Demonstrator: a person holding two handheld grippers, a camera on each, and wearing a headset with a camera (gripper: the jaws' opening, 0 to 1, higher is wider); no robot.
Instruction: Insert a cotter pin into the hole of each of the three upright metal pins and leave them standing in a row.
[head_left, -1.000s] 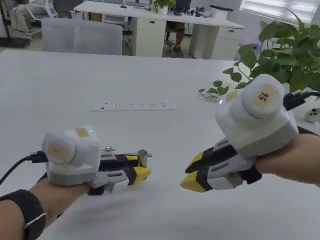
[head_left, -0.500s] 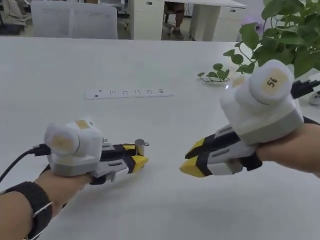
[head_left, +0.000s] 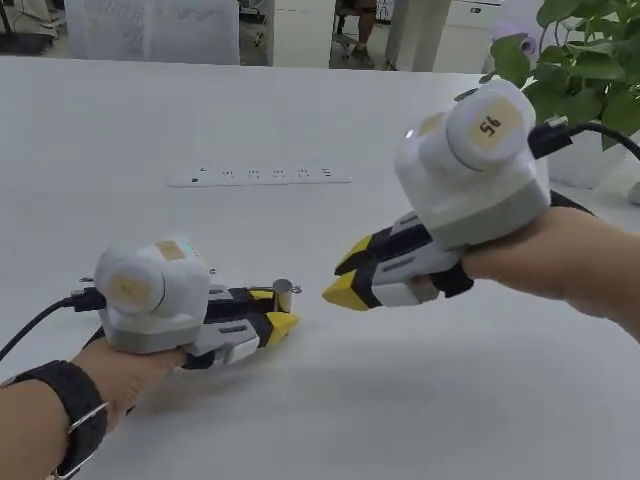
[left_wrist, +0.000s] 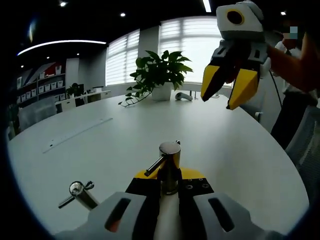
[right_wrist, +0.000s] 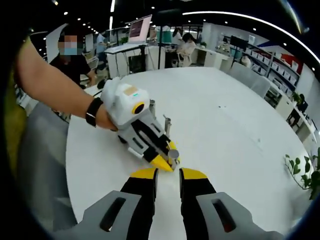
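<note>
An upright metal pin (left_wrist: 169, 165) stands between the jaws of my left gripper (left_wrist: 169, 184), which is shut on it low on the table. A cotter pin (left_wrist: 153, 167) pokes out of its side. In the head view this pin (head_left: 283, 294) rises at the left gripper's (head_left: 280, 322) yellow tips. A second metal pin (left_wrist: 80, 190) with a cotter pin through it stands to the left of the jaws. In the right gripper view two pins (right_wrist: 167, 121) (right_wrist: 152, 105) stand behind the left gripper (right_wrist: 145, 135). My right gripper (head_left: 338, 290) hovers open and empty just right of the held pin.
A white power strip (head_left: 260, 177) lies farther back on the white table (head_left: 420, 400). A potted plant (head_left: 585, 60) stands at the far right edge. A person stands beside the table in the gripper views. Chairs and desks sit beyond the table.
My right gripper has moved left and up, closer to the pin held in the left gripper. The left gripper and its pin have stayed put. The head camera has tilted down.
</note>
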